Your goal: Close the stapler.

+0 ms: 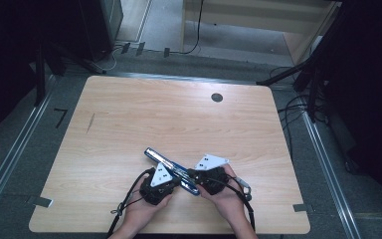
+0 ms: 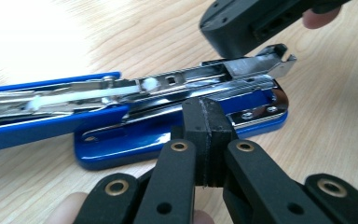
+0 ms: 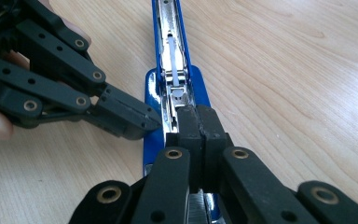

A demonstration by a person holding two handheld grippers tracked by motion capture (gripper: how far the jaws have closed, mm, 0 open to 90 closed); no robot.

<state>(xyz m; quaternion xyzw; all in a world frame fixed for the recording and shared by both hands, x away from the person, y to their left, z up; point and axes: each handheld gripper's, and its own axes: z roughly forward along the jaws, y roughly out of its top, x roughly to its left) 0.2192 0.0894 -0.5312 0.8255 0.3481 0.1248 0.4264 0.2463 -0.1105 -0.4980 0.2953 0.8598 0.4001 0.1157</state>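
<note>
Two black hand-held grippers meet over an opened blue-and-chrome metal stapler lying near the front edge of the light wooden table. Left gripper and right gripper both have jaws pressed together, empty, tips against the stapler's chrome magazine.

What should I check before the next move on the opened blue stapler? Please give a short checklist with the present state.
1. Blue stapler lies on the table: ok.
2. Its top is swung open, metal staple channel exposed: ok.
3. Left gripper jaws shut, nothing between them: ok.
4. Right gripper jaws shut, tips at the channel: ok.
5. Staples in the channel: cannot tell.
6. Both grippers crowd the same end; contact between them: cannot tell.
</note>
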